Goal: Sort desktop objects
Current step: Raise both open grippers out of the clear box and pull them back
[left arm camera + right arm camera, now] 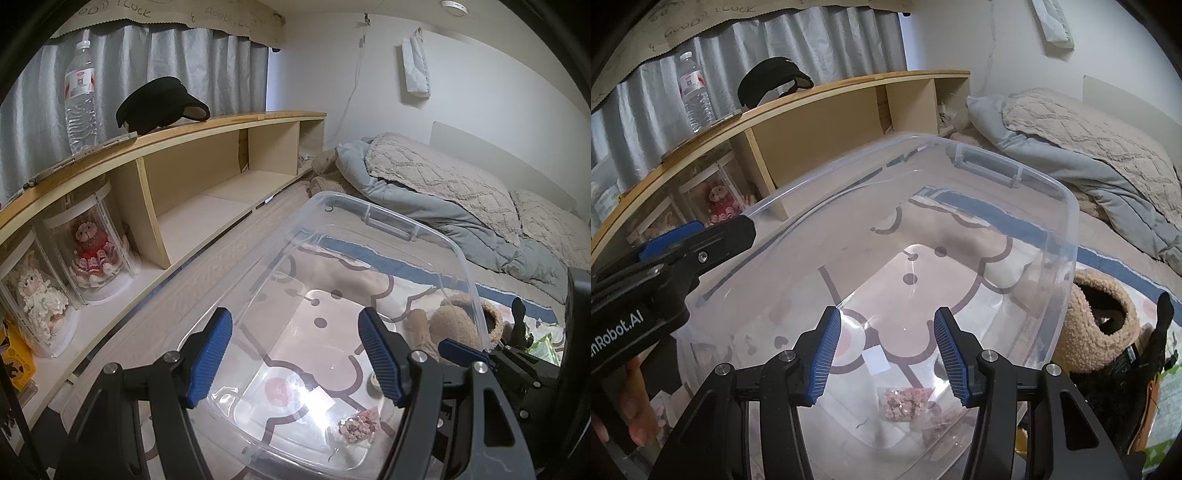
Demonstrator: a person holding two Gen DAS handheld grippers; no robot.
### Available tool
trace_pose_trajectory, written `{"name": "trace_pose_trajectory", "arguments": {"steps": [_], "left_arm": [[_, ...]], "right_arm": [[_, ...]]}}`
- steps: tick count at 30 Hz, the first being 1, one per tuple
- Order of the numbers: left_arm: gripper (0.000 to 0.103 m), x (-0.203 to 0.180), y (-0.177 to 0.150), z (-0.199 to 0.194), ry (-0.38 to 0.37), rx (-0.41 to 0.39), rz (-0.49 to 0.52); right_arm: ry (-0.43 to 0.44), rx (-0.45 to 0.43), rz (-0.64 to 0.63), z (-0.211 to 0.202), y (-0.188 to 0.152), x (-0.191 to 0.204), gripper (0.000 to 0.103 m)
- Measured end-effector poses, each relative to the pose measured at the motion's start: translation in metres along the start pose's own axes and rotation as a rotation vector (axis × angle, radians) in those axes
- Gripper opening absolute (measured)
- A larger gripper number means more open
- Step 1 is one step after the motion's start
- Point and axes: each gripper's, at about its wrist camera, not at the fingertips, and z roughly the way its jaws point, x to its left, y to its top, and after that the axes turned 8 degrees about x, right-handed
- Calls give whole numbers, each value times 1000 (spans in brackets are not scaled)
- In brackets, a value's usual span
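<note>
Left wrist view: both grippers' jaws gape empty over the clear plastic bin [369, 236]. Likely light, slippery, flexing; grip its moulded end handle [389, 221] or rim.

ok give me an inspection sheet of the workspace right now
surface: bed with cartoon-print cover
job's things: clear bin on the bed, a small pink packet inside near the front
clutter: fuzzy slipper right of the bin; blanket bunched behind
grippers: left claw open above the bin, holding nothing; right claw open above the bin, holding nothing
cables: white cord hanging on the wall
surroundings: shelf with bottle and black visor on top, dolls in clear cases below; grey curtain behind
</note>
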Motion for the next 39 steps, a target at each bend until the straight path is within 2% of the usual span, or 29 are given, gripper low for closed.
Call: {"name": "trace_pose_trajectory", "arguments": {"steps": [11,12,13,15,20,21,22,23,25,39], "left_arm": [[71,-3,-1,-3,6,-5,9],[71,-4,-2,-4,9,-7,12],[72,-4,-2,-4,11,-8,14],[78,-5,-3,-5,13,-11,16],[79,-6,-4,-12,13,-27,20],[80,-7,-4,-13,12,-28,21],[85,-7,-4,-14,12,-29,21],[93,-6,-5,-15,9,-32,17],[98,-6,-5,-19,13,-45,10],[98,-14,-11,-38,13,-80,54]], "right_arm": [[-3,-50,19,-15,0,-4,53],[-17,-55,18,-17,0,-4,57],[-31,-62,20,-19,-1,-4,71],[-69,-82,34,-23,-2,-6,90],[-113,-128,79,-36,-4,-16,91],[-122,-133,89,-38,-4,-19,97],[-133,-139,99,-40,-5,-21,103],[-146,-148,106,-43,-6,-24,103],[-143,-152,116,-45,-9,-28,103],[-147,-164,153,-64,-20,-37,103]]}}
